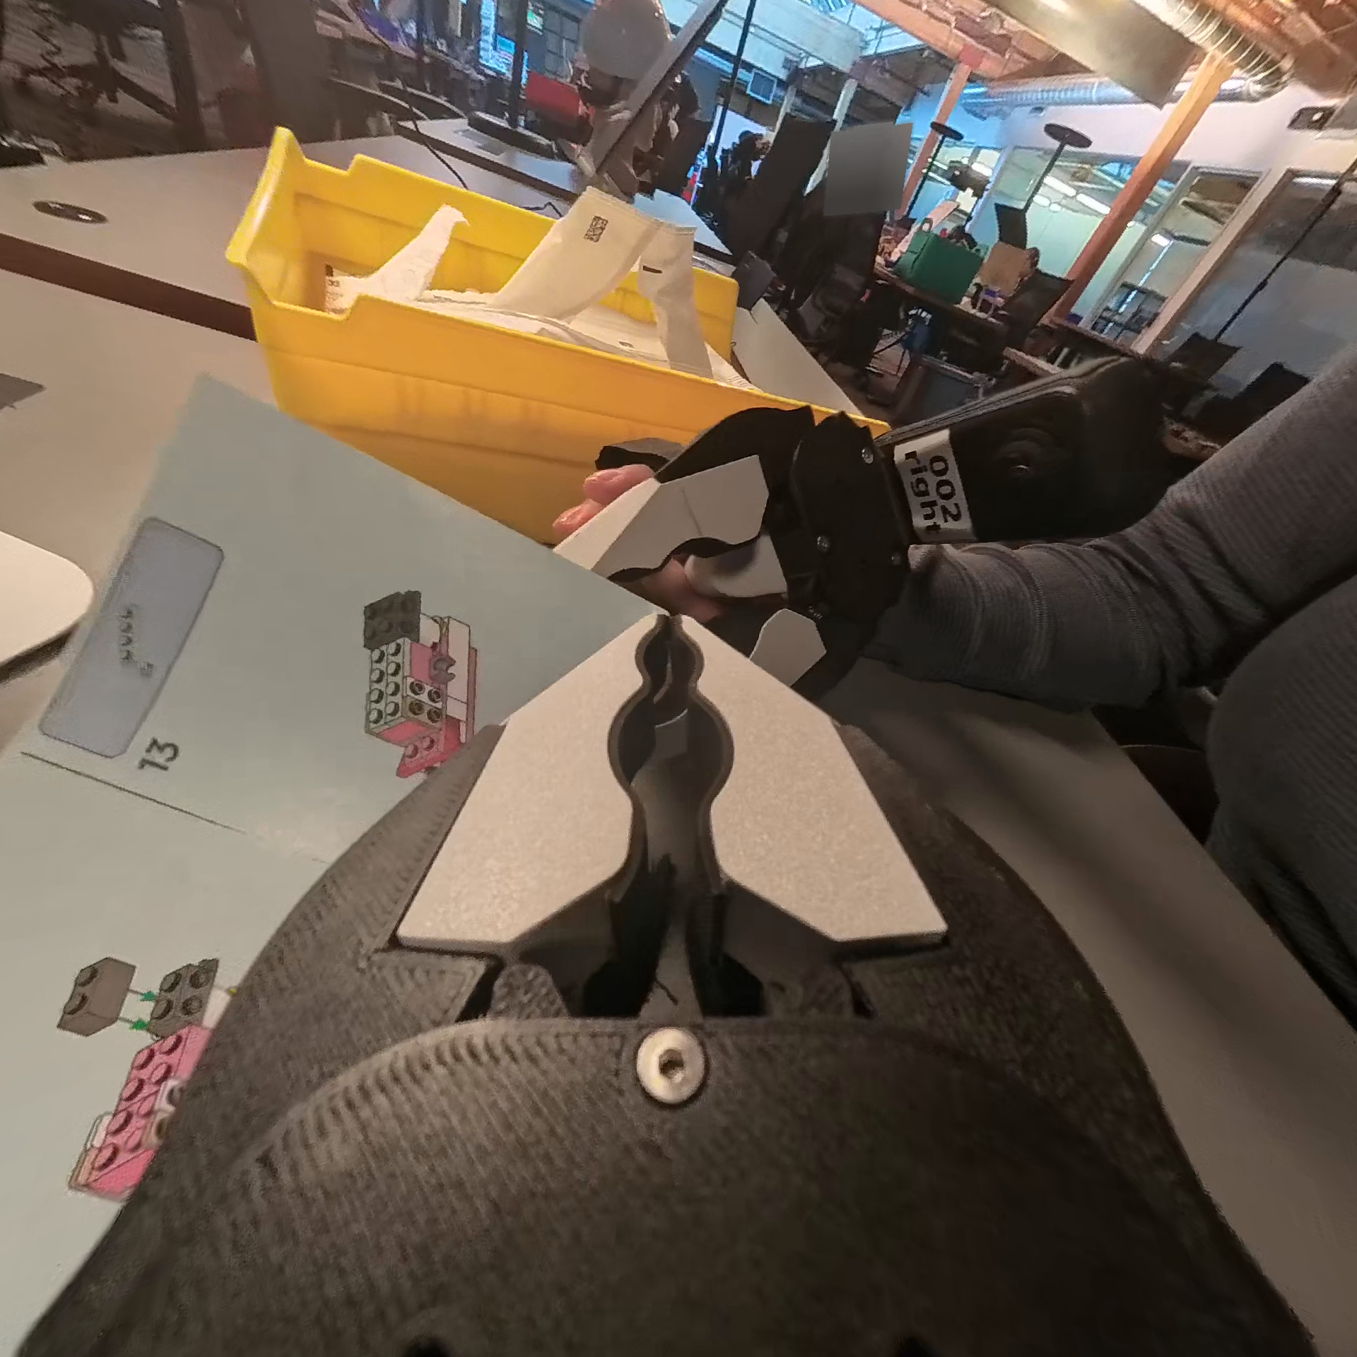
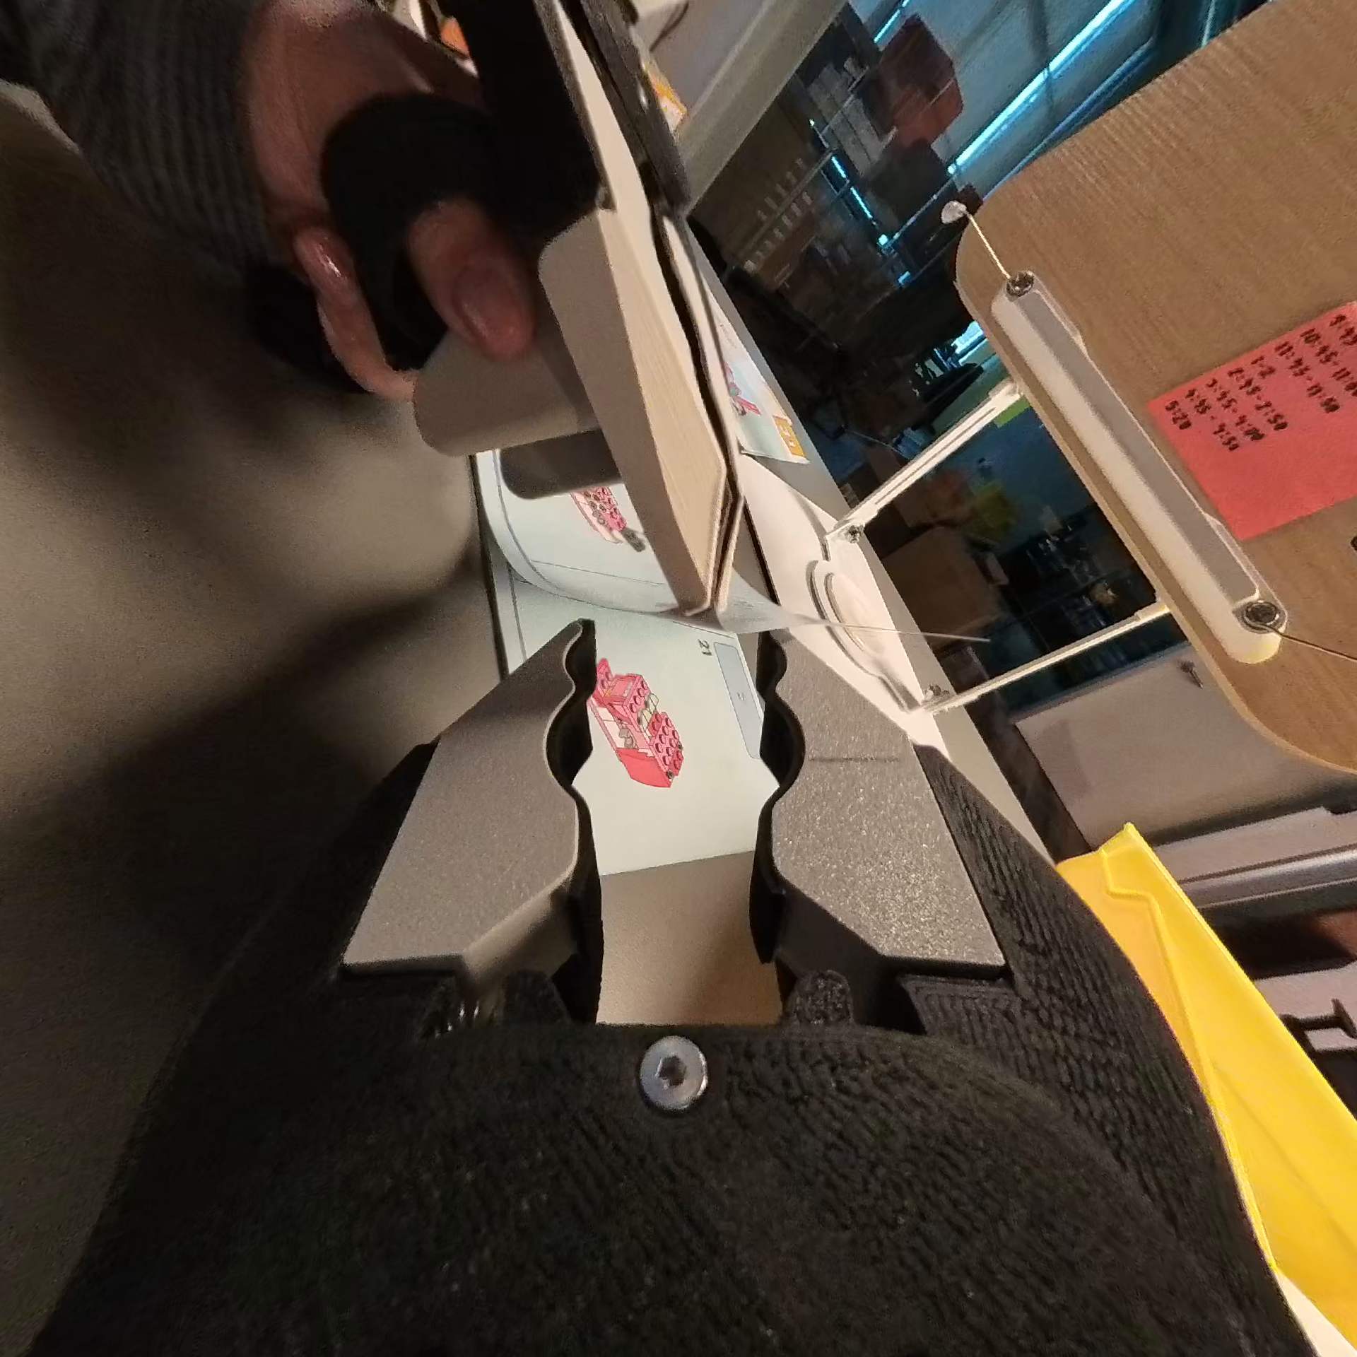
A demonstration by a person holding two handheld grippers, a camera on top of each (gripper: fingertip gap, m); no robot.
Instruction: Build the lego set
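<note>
Premises are presenting as an open-plan workshop or lab. Exposed ceiling ducting (image 1: 1145,44) and orange columns (image 1: 1145,183) are running overhead, glass partitions (image 1: 1101,205) are lining the far wall, and cluttered work tables (image 1: 954,294) and monitors (image 1: 507,37) are filling the floor.

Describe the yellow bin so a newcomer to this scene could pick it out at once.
Start from the grey table and the pale blue instruction booklet whose page is pinched in the left tongs. Just beyond the booklet's far edge stands the yellow bin, an open plastic tub. It is the only bright yellow thing there, and white bags stick up out of it.
</note>
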